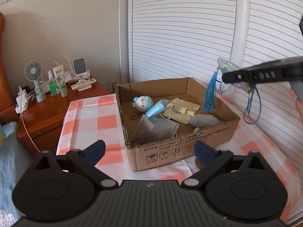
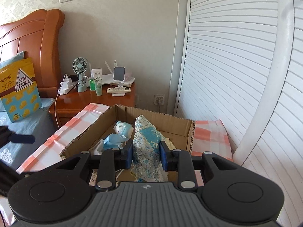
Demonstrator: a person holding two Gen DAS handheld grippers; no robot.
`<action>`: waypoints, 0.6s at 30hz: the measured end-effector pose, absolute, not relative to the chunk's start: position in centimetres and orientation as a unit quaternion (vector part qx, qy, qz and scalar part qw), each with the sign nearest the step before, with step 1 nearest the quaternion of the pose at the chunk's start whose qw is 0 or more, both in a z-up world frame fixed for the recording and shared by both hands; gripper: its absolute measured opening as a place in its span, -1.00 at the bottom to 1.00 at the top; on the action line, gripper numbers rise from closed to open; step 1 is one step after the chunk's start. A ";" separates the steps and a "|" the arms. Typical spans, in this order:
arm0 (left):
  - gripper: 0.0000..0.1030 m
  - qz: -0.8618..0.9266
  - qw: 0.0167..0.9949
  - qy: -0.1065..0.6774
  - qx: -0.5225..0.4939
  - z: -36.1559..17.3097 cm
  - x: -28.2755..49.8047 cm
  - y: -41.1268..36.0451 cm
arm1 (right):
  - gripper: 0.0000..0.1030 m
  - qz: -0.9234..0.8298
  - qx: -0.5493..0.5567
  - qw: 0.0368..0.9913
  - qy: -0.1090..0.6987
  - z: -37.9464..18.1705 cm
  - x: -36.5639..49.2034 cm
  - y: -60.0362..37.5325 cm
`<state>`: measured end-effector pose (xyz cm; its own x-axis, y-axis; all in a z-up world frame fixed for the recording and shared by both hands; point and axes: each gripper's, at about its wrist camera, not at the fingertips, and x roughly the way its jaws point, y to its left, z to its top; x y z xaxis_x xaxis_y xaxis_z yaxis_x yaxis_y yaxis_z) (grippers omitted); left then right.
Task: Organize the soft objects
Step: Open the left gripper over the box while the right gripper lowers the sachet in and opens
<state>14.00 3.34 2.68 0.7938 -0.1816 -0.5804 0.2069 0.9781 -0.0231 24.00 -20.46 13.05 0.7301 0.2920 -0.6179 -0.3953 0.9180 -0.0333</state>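
The right tongs pinch a brocade sachet between their blue pads, holding it in the air above the box. Seen from the right wrist, the sachet blocks most of the box floor straight ahead; only a plush bear and a bit of blue mask show to its left, and the sachet's lower end is cut off behind the tongs' body. The left wrist view fills this in: the sachet hangs up and to the right of the left tongs, with a blue tassel and cord loop dangling, half hidden by the right finger. In the box ahead lie the bear, masks, a yellow cloth and a grey pouch. The left tongs are spread wide and hold nothing. A round brown thing behind their right pad is too hidden to identify.
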 end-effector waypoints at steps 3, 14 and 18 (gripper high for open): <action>0.94 -0.084 0.946 0.313 0.009 2.2 12.6 3.8 | -0.36 0.178 -0.083 0.928 0.317 13.3 26.0 -19.3; 0.94 -0.068 0.941 0.331 -0.015 0.5 10.2 5.6 | 0.11 0.157 -0.091 0.927 0.330 12.2 33.7 -15.1; 0.94 -0.072 0.940 0.333 -0.015 0.3 10.0 5.6 | 0.95 0.153 -0.095 0.925 0.335 11.3 33.9 -14.5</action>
<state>10.04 5.55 0.30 0.7683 -0.1452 -0.6234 0.1256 0.9892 -0.0756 33.91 -14.54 11.30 0.7285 0.2192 -0.6491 -0.3466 0.9352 -0.0731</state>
